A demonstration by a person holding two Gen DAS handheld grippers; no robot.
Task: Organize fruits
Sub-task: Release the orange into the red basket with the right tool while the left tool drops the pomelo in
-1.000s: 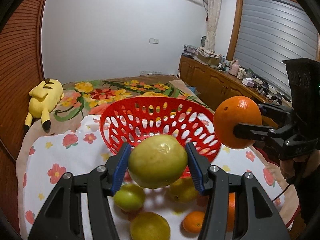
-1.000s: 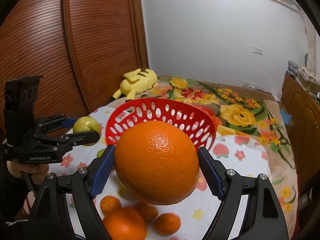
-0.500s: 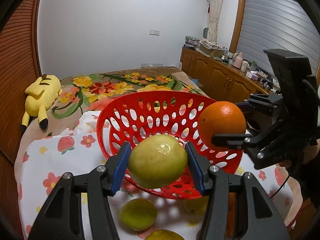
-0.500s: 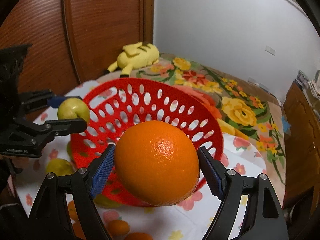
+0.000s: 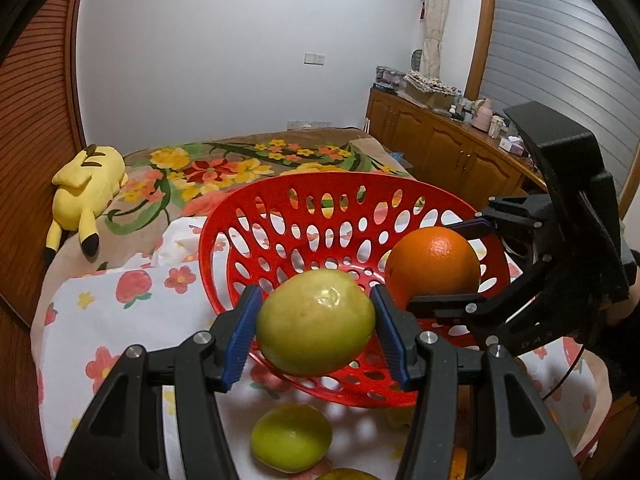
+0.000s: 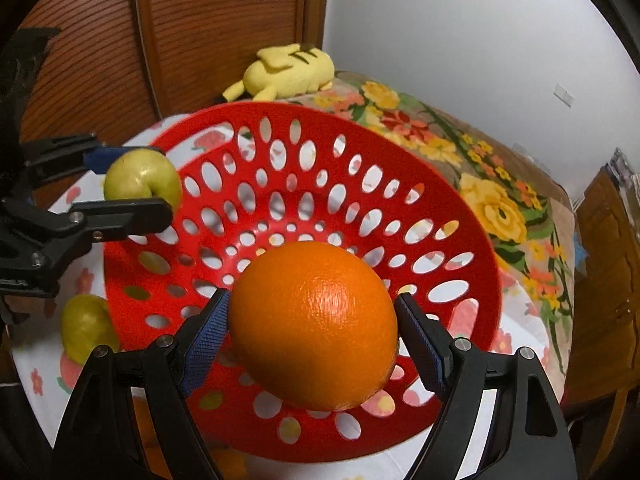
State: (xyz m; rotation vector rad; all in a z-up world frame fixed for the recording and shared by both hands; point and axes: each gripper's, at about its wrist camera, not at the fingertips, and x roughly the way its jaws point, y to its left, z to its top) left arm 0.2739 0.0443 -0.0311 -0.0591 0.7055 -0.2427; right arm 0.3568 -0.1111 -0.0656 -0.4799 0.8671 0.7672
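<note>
A red perforated basket [image 5: 304, 208] [image 6: 460, 200] stands empty on a flowered cloth. My left gripper [image 5: 316, 324] is shut on a yellow-green fruit [image 5: 316, 322] and holds it over the basket's near-left rim; it also shows in the right wrist view [image 6: 142, 178]. My right gripper [image 6: 314, 328] is shut on a large orange [image 6: 314, 326] and holds it above the basket's inside, on the right side in the left wrist view [image 5: 434, 262].
Loose green fruits [image 5: 291, 438] [image 6: 86, 328] and small oranges [image 6: 228, 460] lie on the cloth [image 5: 120, 320] in front of the basket. A yellow plush toy [image 5: 86, 188] lies on the bed behind. Wooden cabinets [image 5: 444, 152] stand at the right.
Both grippers have moved forward and down with their fruits. The orange has gone from beside the basket to over its inside. The green fruit now hangs over the rim.
</note>
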